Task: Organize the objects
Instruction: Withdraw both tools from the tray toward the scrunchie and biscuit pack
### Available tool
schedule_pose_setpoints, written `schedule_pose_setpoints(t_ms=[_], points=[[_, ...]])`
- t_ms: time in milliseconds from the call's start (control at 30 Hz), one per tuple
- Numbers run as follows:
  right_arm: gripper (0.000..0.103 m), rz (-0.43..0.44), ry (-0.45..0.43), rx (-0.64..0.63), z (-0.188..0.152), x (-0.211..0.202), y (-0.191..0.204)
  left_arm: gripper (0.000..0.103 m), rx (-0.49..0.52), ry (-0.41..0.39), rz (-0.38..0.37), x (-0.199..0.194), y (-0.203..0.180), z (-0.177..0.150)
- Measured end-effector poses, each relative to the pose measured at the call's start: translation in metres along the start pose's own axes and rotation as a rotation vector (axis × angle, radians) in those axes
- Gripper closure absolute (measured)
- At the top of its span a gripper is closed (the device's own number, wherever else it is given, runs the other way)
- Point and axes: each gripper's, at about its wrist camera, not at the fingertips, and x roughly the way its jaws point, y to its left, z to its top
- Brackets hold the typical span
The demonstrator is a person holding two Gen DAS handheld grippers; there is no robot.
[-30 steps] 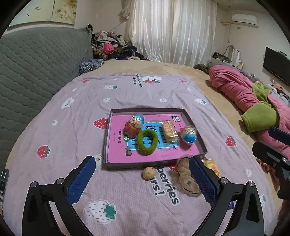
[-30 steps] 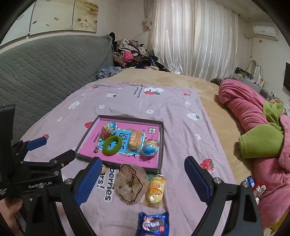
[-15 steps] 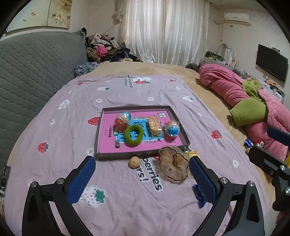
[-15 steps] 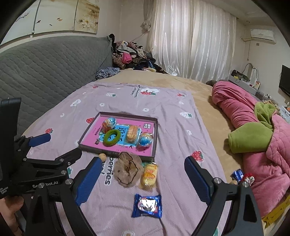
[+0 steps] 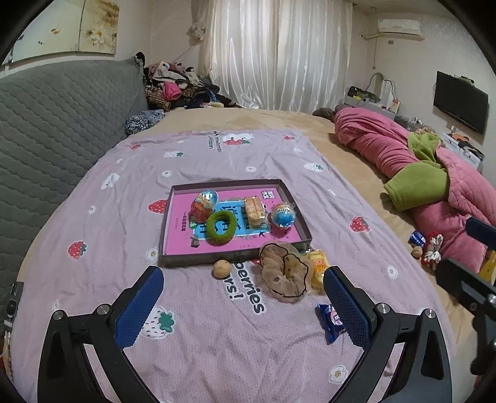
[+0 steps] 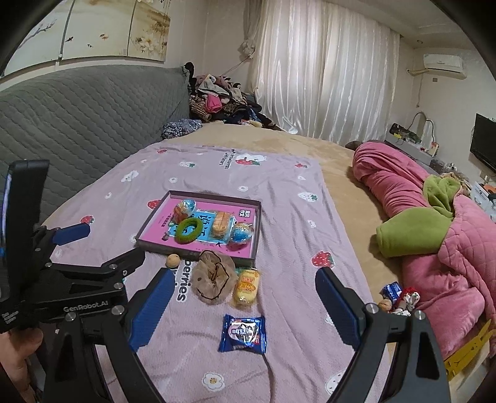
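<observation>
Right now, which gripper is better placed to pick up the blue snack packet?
Right. The blue snack packet lies centred just ahead of the open right gripper; for the left gripper it sits off-centre, half hidden behind one finger.

You're working in a home bedroom. You're over a wide bed (image 5: 325,145) spread with a lilac strawberry-print sheet (image 5: 130,198), backed by a grey quilted headboard (image 5: 55,124). A pink quilt (image 6: 449,248) is bunched along one side, clothes (image 6: 217,99) are heaped in the corner, sheer curtains (image 6: 325,71) cover the window, and an air conditioner (image 5: 400,26) and a television (image 5: 460,105) hang on the walls.
</observation>
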Motion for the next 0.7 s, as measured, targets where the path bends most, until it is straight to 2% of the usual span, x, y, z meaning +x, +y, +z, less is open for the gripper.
schedule_pose_setpoints(t_ms=[267,700], points=[[0.011,-0.007,-0.005,0.007,-0.01,-0.013,-0.004,0.0,-0.01,0.009,0.001,-0.002,0.0,-0.007],[0.011,-0.002,0.024,0.004,-0.035,-0.006,-0.006,0.0,0.013,0.03,-0.007,0.008,-0.011,-0.021]])
